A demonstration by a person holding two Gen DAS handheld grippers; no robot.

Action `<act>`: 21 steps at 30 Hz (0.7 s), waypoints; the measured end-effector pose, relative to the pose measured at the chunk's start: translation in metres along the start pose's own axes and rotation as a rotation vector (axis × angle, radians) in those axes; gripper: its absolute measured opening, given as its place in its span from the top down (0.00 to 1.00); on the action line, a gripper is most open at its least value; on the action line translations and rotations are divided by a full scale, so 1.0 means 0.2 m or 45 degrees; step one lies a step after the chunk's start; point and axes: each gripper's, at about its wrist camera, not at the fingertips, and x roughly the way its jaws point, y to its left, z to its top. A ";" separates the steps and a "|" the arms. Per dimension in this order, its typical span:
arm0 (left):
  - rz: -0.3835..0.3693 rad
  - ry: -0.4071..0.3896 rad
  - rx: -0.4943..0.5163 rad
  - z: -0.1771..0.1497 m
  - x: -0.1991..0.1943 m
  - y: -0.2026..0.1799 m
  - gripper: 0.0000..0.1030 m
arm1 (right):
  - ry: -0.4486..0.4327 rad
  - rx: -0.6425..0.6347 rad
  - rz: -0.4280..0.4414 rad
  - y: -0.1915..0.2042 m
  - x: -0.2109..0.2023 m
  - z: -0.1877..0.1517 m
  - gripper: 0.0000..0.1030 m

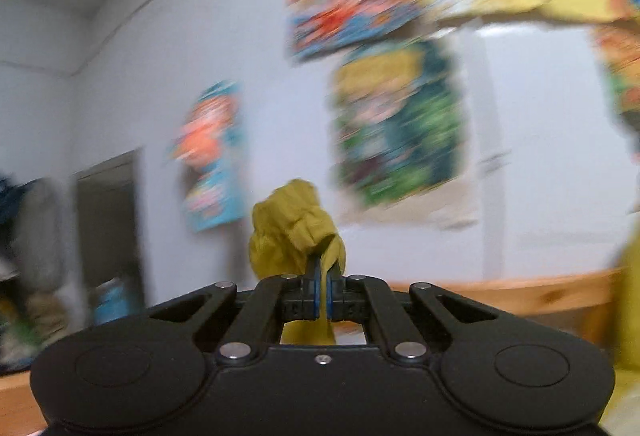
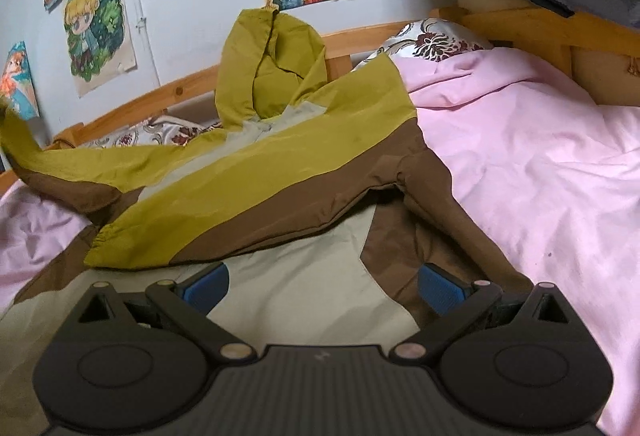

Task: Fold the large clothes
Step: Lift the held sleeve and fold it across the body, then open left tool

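No readable text, labels, brands or numbers in either view.

Left wrist view is motion-blurred, so the colourful paper drawings taped to the pale wall (image 1: 394,124) show only smeared colour (any lettering on them cannot be told). Right wrist view is sharper: the cartoon-style paper drawings on the wall (image 2: 96,24) carry figures and flowers, no legible words. A small pale mark sits on the ribbed black plastic body of the right gripper (image 2: 320,355), too small to read as a logo or letter. The olive, brown and beige hooded jacket (image 2: 256,172) shows no tag or print.
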 end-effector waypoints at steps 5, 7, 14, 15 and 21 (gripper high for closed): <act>-0.376 -0.089 0.035 0.07 -0.20 -0.37 0.99 | -0.028 0.019 0.006 -0.02 -0.03 0.00 0.00; -0.532 -0.102 0.048 0.05 -0.26 -0.52 0.99 | -0.040 0.028 0.003 -0.03 -0.05 0.01 0.00; -0.934 0.015 0.101 -0.25 -0.46 -1.03 0.99 | -0.085 0.081 -0.038 -0.10 -0.08 0.02 0.00; -0.972 0.041 0.110 -0.32 -0.47 -1.10 0.99 | -0.088 0.090 -0.046 -0.11 -0.09 0.02 0.00; -1.172 0.258 0.152 -0.63 -0.54 -1.37 0.98 | -0.101 0.128 -0.084 -0.18 -0.10 0.03 0.00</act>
